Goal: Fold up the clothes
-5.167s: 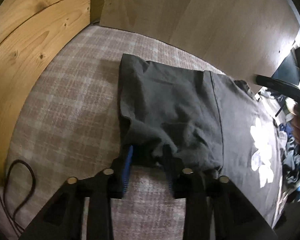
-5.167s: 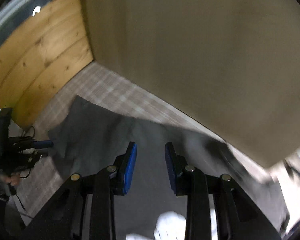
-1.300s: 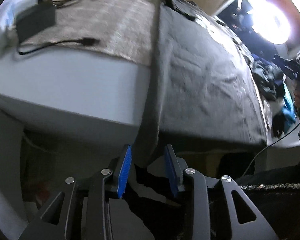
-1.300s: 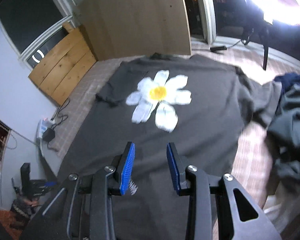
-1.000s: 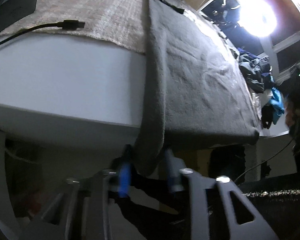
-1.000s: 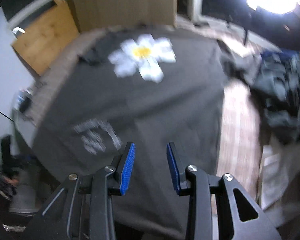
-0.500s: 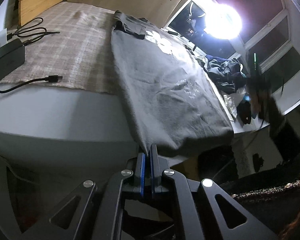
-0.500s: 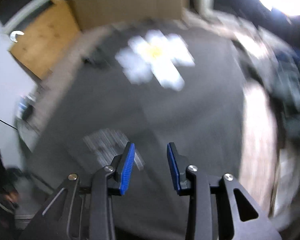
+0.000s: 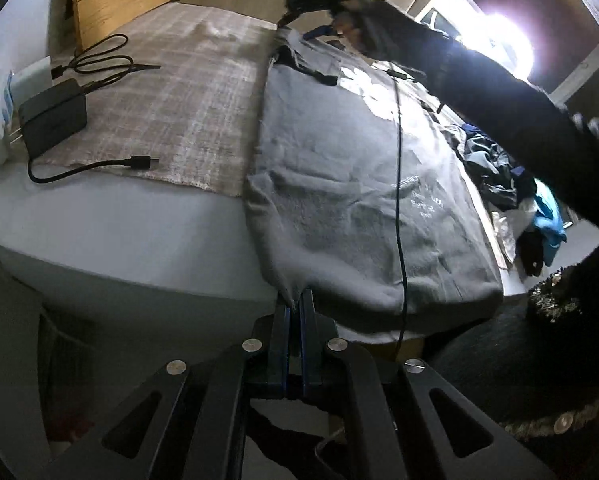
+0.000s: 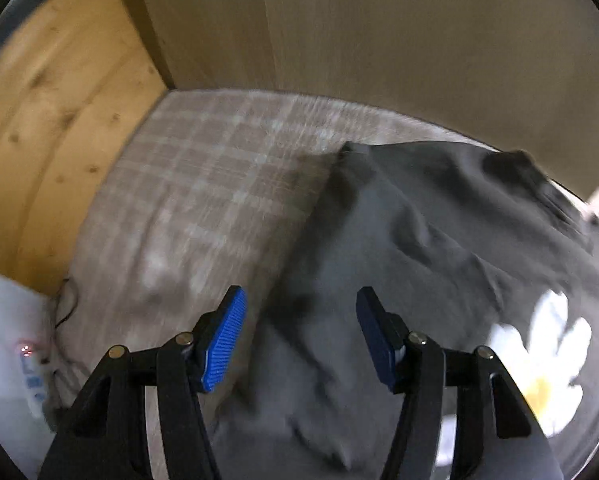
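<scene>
2 hand-held grippers are in view. The left hand-held gripper [image 9: 295, 304] is clenched on the near hem corner of the dark grey T-shirt [image 9: 351, 184], at 6 o'clock in the left wrist view. The T-shirt lies spread on a bed, over a beige checked blanket [image 9: 187, 92], with its hem hanging past the white mattress edge [image 9: 139, 232]. The right hand-held gripper [image 10: 297, 312] hovers over the shirt's sleeve and shoulder area, its jaws opening with nothing pinched between them; the cloth lies below. A white flower print [image 10: 547, 344] sits at 4 o'clock in the right wrist view. A black charger [image 9: 53, 114] and cables [image 9: 99, 60] lie on the blanket at 10 o'clock. A pile of clothes [image 9: 511, 184] lies at 3 o'clock. A dark sleeve [image 9: 499, 100] reaches across the shirt.
</scene>
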The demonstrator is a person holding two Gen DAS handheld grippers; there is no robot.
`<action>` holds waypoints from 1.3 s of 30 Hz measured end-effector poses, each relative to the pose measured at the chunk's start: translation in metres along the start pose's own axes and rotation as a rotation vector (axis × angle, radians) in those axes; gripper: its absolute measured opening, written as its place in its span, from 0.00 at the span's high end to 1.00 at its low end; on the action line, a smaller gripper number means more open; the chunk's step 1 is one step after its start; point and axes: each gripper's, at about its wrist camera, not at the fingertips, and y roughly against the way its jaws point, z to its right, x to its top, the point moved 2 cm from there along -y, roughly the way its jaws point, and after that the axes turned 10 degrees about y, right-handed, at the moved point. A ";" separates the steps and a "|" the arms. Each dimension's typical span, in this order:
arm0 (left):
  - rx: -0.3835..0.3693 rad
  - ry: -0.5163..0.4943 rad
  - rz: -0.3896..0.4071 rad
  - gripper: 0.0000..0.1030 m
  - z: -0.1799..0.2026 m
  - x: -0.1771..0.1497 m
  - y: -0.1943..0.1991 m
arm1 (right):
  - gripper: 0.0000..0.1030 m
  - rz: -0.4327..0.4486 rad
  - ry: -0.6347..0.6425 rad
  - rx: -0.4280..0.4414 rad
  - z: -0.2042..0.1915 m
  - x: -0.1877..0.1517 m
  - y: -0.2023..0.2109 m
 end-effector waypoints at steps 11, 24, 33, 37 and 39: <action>-0.014 -0.065 -0.009 0.97 0.023 0.013 0.009 | 0.95 -0.072 0.012 0.033 0.011 0.000 -0.016; -0.123 -0.330 -0.149 0.97 0.109 -0.002 0.006 | 0.96 0.127 -0.197 0.193 0.119 -0.039 0.071; -0.151 -0.404 -0.358 0.95 0.135 -0.029 -0.057 | 0.80 -0.023 -0.281 -0.063 0.177 -0.074 0.042; -0.131 -0.373 -0.356 0.95 0.118 -0.037 -0.031 | 0.80 0.088 -0.333 0.125 0.179 -0.104 0.090; -0.123 -0.358 -0.346 0.95 0.107 -0.043 -0.011 | 0.80 0.147 -0.321 0.183 0.174 -0.127 0.129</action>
